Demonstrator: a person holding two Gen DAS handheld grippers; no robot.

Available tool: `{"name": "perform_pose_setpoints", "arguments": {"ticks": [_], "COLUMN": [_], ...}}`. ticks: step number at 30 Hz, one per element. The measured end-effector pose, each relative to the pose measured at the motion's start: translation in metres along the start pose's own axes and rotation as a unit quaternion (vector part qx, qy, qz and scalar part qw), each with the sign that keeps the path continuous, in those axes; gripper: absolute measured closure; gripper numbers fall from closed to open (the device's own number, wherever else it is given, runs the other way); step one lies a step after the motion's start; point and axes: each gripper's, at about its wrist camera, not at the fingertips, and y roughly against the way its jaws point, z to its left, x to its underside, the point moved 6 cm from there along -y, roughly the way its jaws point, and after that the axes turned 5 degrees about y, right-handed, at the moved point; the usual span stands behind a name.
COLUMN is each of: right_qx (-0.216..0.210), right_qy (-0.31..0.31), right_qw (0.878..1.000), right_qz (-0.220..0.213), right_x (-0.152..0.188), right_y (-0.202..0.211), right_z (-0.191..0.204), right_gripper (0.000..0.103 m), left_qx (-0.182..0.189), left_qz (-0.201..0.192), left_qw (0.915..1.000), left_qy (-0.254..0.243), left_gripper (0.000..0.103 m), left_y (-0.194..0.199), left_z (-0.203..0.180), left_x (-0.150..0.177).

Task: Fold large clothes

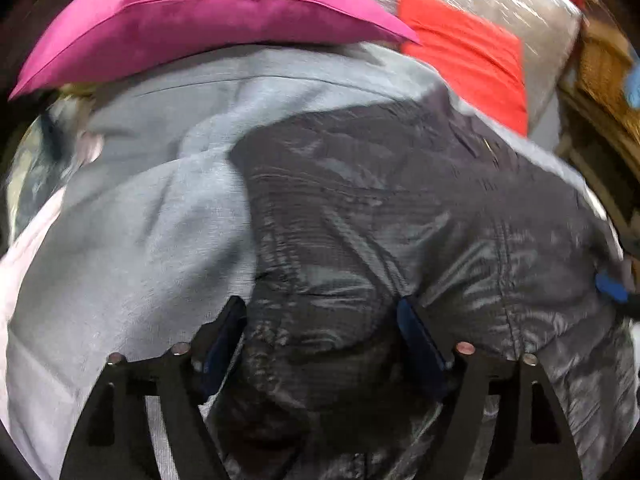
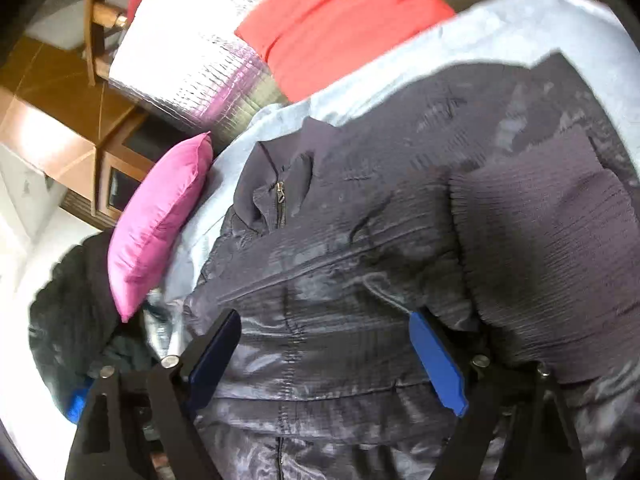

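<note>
A shiny dark grey jacket (image 1: 380,220) lies crumpled on a light blue sheet (image 1: 140,220). My left gripper (image 1: 322,312) is open, its jaws wide apart over the jacket's near edge with fabric between them. In the right wrist view the same jacket (image 2: 360,240) shows its zip and a ribbed hem at the right. My right gripper (image 2: 326,324) is open, just above the jacket's front near the zip line. A blue fingertip of the right gripper (image 1: 610,286) shows at the far right of the left wrist view.
A magenta pillow (image 1: 200,20) lies behind the jacket, also in the right wrist view (image 2: 160,220). A red cloth (image 1: 472,52) lies on a silver quilted cover (image 2: 188,64). Dark clothes (image 2: 72,312) are heaped at the left. Wooden furniture (image 2: 100,12) stands beyond the bed.
</note>
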Motion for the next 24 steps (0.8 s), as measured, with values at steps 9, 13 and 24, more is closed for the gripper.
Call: {"name": "perform_pose_setpoints", "arguments": {"ticks": [9,13,24], "right_qx": [0.055,0.021,0.132], "right_qy": [0.015,0.039,0.085], "right_qw": [0.998,0.997,0.987], "right_qz": [-0.015,-0.059,-0.033], "right_x": [-0.01,-0.009,0.176], "right_y": [0.022,0.075,0.233], "right_z": [-0.024,0.005,-0.053], "right_gripper": [0.015,0.014,0.014], "left_qx": [-0.024,-0.028,-0.021], "left_qz": [0.011,-0.023,-0.021], "left_qw": [0.9983,0.9978,0.9957], "left_qy": [0.052,0.055,0.087], "left_gripper": [0.016,0.016,0.016], "left_y": [0.019,0.065,0.189], "left_z": [0.025,0.04,0.095], "left_x": [0.002,0.02,0.185]}}
